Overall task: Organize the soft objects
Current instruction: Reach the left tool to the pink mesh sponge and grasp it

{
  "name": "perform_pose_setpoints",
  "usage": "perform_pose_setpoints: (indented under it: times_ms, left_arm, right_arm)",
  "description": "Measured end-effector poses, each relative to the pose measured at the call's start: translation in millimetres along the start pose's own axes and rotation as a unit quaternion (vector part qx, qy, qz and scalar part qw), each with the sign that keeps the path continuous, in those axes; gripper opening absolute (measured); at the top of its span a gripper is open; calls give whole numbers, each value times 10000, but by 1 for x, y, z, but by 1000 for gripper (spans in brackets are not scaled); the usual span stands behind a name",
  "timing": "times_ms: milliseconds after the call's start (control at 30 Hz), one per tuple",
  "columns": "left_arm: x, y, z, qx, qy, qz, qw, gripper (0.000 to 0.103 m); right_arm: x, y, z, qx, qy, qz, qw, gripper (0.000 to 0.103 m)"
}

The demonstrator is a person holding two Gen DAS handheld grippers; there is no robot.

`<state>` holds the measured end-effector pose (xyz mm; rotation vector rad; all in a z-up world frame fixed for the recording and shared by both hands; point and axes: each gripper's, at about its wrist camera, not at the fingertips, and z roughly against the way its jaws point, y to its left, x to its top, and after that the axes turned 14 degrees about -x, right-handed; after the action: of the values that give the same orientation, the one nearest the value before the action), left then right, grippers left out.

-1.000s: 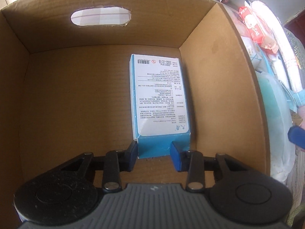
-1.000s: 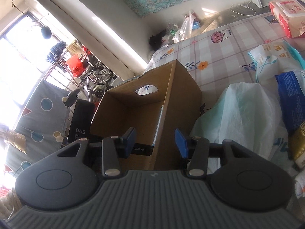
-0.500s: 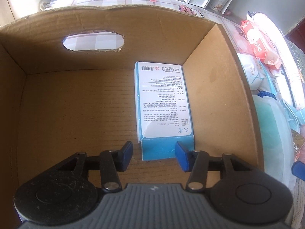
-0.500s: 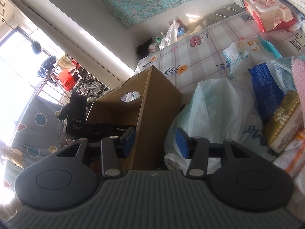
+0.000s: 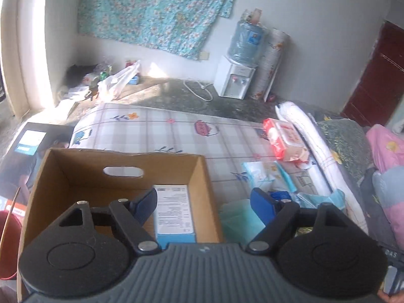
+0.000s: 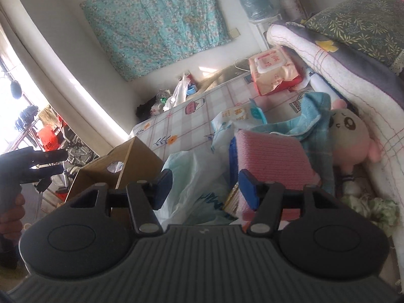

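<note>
A cardboard box (image 5: 70, 174) stands on the checked bed sheet, with a blue-and-white pack (image 5: 174, 212) lying inside against its right wall. My left gripper (image 5: 203, 205) is open and empty, raised above the box's near right corner. My right gripper (image 6: 204, 185) is open and empty over a pale green plastic bag (image 6: 192, 176). A pink knitted block (image 6: 270, 151), a teal checked cloth (image 6: 313, 118), a pink plush toy (image 6: 353, 136) and a red wipes pack (image 6: 272, 73) lie ahead of it. The box shows at left in the right wrist view (image 6: 141, 156).
A rolled white quilt (image 5: 313, 141) and patterned pillow (image 6: 363, 22) bound the right side. White tissue packs (image 5: 265, 176) lie beside the box. A water dispenser (image 5: 234, 80) stands by the far wall. A red bucket (image 5: 7, 242) is on the floor at left.
My left gripper has let go of the blue-and-white pack, opened wider and lifted up out of the box. My right gripper has swung right toward the pile of soft things.
</note>
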<state>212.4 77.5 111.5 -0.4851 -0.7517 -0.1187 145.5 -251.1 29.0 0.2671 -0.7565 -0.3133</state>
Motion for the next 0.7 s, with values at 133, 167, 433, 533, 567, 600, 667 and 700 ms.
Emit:
perform_pose_setpoints:
  times_ms: [133,167,433,533,567,600,667,700]
  left_arm:
    - [-2,-56,-39,-741,628,-270,9949,84]
    - [-5,-68,-56,-901,850,-275,9919,83]
    - [-36,-136,-158,-1254,1982,-729,9694,59]
    - [-40,-148,-180,-1416,2172,-658,9635,57]
    - [-40,-152,-186,-1455,2231,-631,9618,55]
    - [-42,-155,-190,-1468,2278,-630,9605,53]
    - [-45,-163,-198,-1422,2349,-712,9589,48]
    - [-46,-165,-202,-1374,2388,-768,9582,43]
  right_arm:
    - [19,-44,-9,-74,20,-496,9987,58]
    - [23,-54,-14,-79,71,-609,9981,59]
    - [30,-99,-60,-86,697,-1234,9899,59]
    - [30,-111,-75,-65,848,-1421,9862,60]
    - [29,-113,-80,-40,896,-1465,9851,60]
    - [29,-115,-84,-31,939,-1498,9842,60]
    - [27,-117,-92,10,1060,-1548,9822,60]
    - [27,-118,-95,41,1091,-1573,9815,60]
